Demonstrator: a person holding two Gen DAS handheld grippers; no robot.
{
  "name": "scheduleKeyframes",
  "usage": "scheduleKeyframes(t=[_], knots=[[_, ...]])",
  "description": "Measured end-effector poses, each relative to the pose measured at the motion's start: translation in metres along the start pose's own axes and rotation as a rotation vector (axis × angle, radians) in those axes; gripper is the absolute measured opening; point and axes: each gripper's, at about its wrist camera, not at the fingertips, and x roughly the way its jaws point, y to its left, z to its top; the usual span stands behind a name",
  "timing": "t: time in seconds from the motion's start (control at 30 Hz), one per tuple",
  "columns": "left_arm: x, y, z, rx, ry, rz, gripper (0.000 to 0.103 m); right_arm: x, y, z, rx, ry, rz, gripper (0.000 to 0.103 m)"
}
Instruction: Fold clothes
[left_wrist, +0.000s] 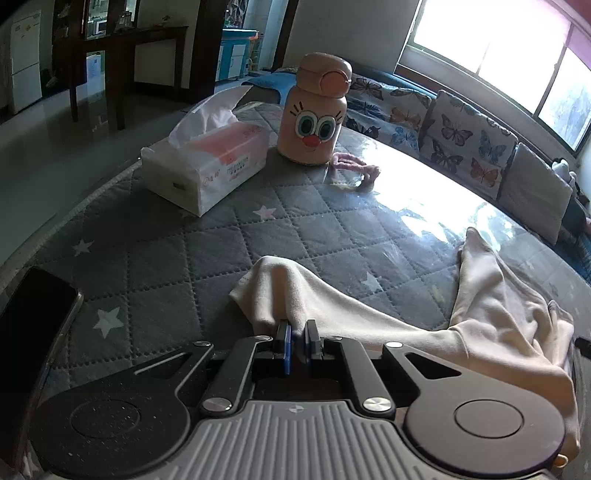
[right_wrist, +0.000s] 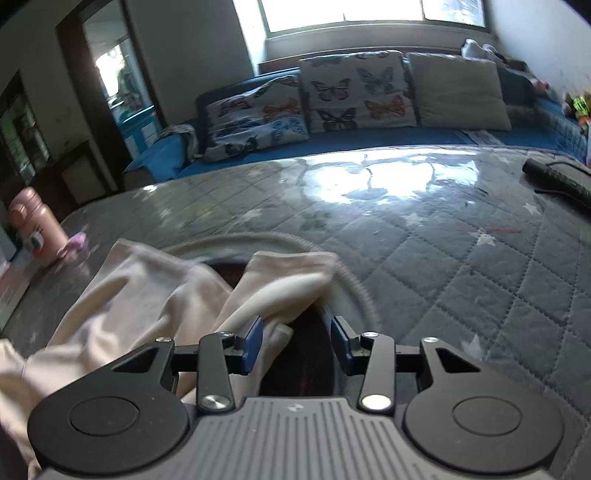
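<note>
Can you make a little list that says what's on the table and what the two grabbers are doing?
surface: quilted grey table cover with stars
clothing: cream garment, crumpled, not yet folded
left gripper: shut on a bit of the garment
right gripper: jaws apart, cloth between them, not pinched
bottle: pink bottle with a cartoon face, standing upright
tissues: tissue pack, beside the bottle
phone: dark phone, at the left edge
</note>
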Motion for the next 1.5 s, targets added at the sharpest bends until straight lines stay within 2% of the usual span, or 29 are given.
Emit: scheduleKeyframes(t=[0.2, 0.3, 0.33, 0.47, 0.7, 0.8, 0.97, 1.3, 1.37, 1.5], knots=[[0.004, -0.003, -0.002, 0.036, -0.005, 0.024, 0.008, 0.021, -0.001, 0.011, -0.001, -0.010, 0.006, 0.037], [0.003, -0.002, -0.003, 0.042, -0.007, 0.038, 0.007, 0.030, 0.001, 0.013, 0.003, -0.007, 0.014, 0.029], [0.003, -0.001, -0.003, 0.044, -0.006, 0.044, 0.007, 0.033, 0.001, 0.013, 0.005, -0.005, 0.015, 0.022], [0.004, 0.004, -0.006, 0.039, 0.005, 0.055, 0.007, 0.039, 0.001, 0.010, 0.022, -0.012, 0.006, 0.008], [0.004, 0.005, -0.006, 0.043, 0.002, 0.060, 0.007, 0.026, -0.001, 0.013, 0.015, -0.063, -0.022, 0.004], [0.006, 0.005, -0.006, 0.045, 0.005, 0.062, 0.007, 0.011, -0.003, 0.015, 0.006, -0.097, -0.035, 0.003], [0.007, 0.005, -0.007, 0.054, -0.001, 0.060, 0.007, -0.035, -0.010, 0.015, -0.016, -0.161, -0.077, 0.003], [-0.003, 0.003, -0.014, 0.095, -0.013, 0.033, 0.007, -0.148, -0.045, -0.014, 0.006, -0.307, -0.257, 0.003], [-0.005, 0.003, -0.016, 0.111, -0.013, 0.022, 0.009, -0.164, -0.053, -0.026, 0.010, -0.306, -0.301, 0.003], [-0.014, -0.002, -0.021, 0.160, -0.026, 0.012, 0.012, -0.162, -0.069, -0.048, 0.027, -0.222, -0.363, 0.003]])
